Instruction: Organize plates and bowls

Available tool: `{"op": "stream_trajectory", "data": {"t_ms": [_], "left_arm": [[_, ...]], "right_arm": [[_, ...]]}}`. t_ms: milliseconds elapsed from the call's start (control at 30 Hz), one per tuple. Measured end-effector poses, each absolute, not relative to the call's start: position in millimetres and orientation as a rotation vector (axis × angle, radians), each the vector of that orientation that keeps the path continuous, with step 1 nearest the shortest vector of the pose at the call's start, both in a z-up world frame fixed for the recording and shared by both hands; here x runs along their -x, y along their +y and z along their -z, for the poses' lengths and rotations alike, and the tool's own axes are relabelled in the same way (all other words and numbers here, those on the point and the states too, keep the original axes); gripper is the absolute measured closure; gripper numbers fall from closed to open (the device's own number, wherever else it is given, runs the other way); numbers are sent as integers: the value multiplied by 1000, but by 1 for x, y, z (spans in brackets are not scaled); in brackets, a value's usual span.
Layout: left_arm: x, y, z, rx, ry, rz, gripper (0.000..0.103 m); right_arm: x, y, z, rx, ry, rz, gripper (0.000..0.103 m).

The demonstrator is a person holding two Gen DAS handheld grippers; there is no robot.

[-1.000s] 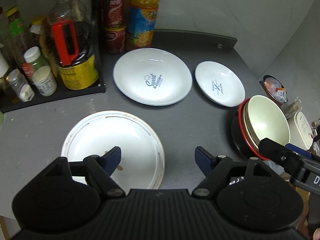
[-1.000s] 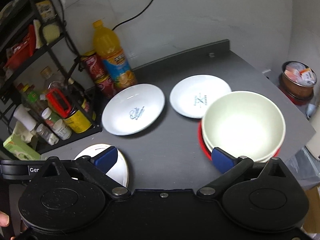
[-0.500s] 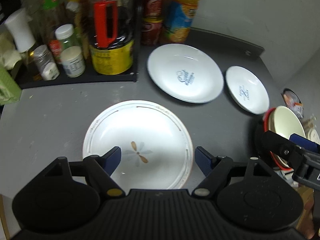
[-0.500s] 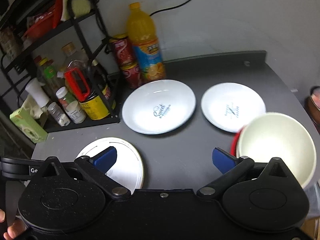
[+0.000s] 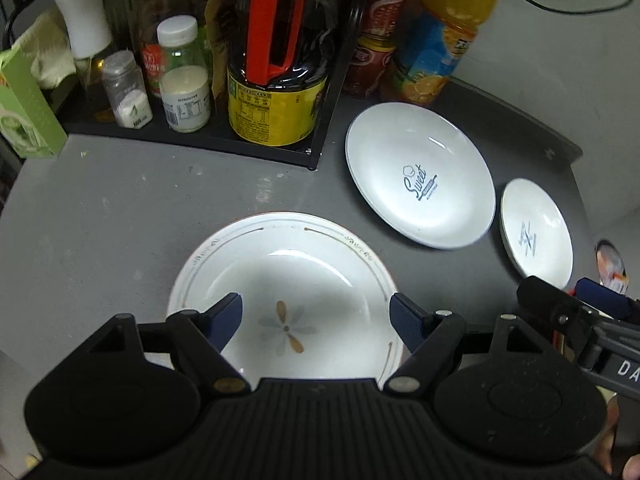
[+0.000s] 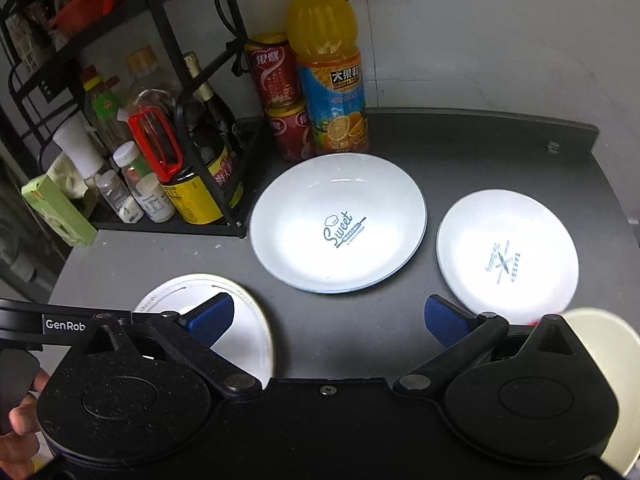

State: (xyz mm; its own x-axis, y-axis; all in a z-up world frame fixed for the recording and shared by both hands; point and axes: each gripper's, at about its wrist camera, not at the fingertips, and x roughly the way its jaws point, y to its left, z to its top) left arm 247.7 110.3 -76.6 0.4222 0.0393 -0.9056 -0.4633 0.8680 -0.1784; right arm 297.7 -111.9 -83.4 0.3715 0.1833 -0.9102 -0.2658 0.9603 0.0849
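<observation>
Flower plate (image 5: pixel 288 280) | under left claw (image 5: pixel 316 316) | jaws wide apart, empty

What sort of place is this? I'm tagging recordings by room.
Most likely a home kitchen counter: a rack of condiment bottles, an orange juice bottle and white plates on a dark countertop.

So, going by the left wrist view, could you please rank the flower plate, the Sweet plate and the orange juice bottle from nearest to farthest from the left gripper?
1. Flower plate: directly under the open left gripper.
2. Sweet plate: farther back, to the right.
3. Orange juice bottle: farthest, at the back against the wall, right of the rack.
</observation>
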Motion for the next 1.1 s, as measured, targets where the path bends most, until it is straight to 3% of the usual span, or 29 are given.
{"op": "stream_trajectory", "data": {"t_ms": [533,700,1100], "left_arm": [[-291,107,99,640,1010,-463,27],[-306,106,111,704,964,-486,29],[-340,117,152,853,932,-555,65]], "right_arm": [[-379,-138,109,122,1175,-345,1],[-401,-145,125,122,1206,-355,8],[-453,-164,177,76,1325,-363,36]]}}
